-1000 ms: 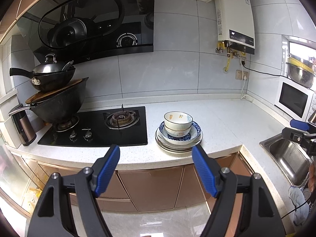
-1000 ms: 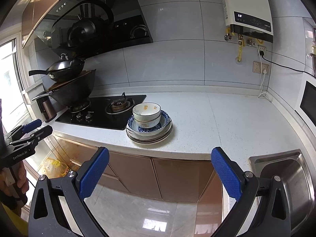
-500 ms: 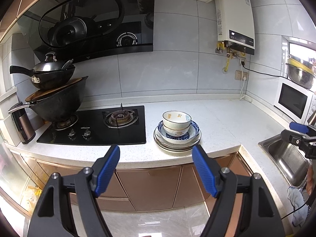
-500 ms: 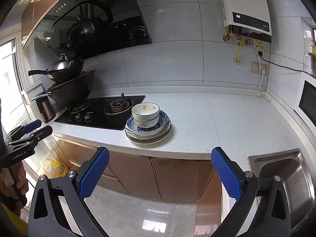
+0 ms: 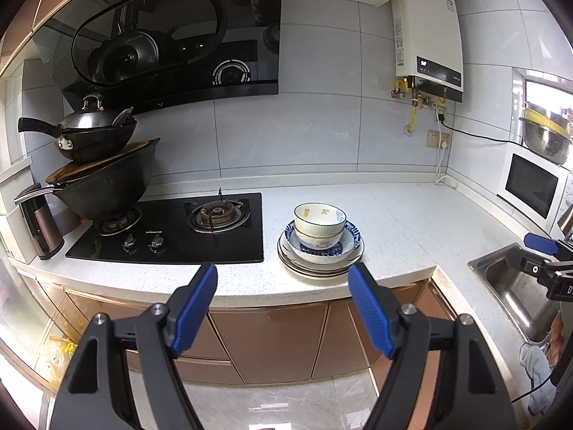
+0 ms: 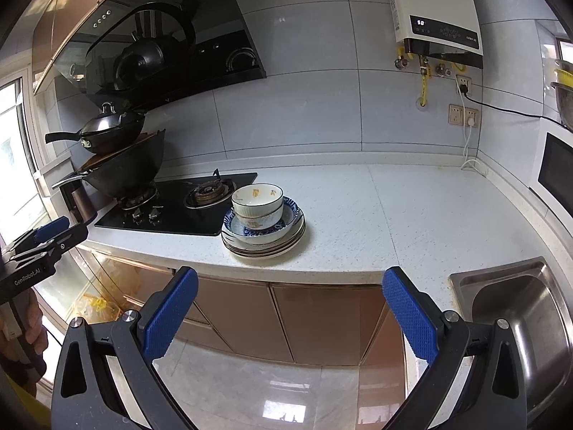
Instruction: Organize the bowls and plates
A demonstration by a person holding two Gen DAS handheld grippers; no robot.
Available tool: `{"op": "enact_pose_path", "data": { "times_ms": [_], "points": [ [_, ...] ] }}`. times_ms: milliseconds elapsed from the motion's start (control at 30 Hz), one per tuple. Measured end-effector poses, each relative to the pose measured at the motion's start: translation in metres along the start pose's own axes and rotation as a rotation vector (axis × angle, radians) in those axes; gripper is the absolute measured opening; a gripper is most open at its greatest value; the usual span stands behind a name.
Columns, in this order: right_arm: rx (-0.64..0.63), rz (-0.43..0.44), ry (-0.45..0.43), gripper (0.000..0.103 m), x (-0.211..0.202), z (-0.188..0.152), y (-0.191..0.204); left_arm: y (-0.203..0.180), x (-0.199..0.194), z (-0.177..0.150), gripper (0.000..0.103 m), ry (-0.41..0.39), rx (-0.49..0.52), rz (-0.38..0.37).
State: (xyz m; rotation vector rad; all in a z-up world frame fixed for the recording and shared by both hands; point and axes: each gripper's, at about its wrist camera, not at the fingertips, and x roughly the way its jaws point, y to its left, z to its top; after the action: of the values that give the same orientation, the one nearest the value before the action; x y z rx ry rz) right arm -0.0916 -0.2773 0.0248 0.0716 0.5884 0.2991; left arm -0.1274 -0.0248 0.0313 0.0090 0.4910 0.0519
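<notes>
white speckled stone forms the counter (image 5: pixel 394 222), and near its front edge, just right of the black hob (image 5: pixel 172 229), the dishes are stacked: plates (image 5: pixel 318 268) at the bottom, a blue-patterned bowl (image 5: pixel 349 242) on them, and white bowls (image 5: pixel 319 220) nested on top. the left gripper (image 5: pixel 283 306) is held off the counter, over the floor in front of the brown cabinets, its blue pads spread wide with nothing between them. the right gripper (image 6: pixel 290 313) is likewise kept short of the counter edge, its jaws set wide and empty. woks (image 5: pixel 104 175) are piled on the far left burner. a steel sink (image 6: pixel 515 308) is seen at the right.
</notes>
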Motion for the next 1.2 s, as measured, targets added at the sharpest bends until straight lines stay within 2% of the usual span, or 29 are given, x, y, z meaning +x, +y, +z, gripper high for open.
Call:
{"op": "enact_pose_path", "data": {
  "times_ms": [967,1200],
  "points": [
    [-0.018,0.006,0.021,0.102,0.007,0.002,-0.001,-0.004,0.015,0.000,0.075,0.036,-0.042,-0.006],
    [-0.017,0.006,0.028,0.102,0.010,0.003,-0.002,-0.005,0.015,-0.002,0.075,0.024,-0.042,0.005]
  ]
}}
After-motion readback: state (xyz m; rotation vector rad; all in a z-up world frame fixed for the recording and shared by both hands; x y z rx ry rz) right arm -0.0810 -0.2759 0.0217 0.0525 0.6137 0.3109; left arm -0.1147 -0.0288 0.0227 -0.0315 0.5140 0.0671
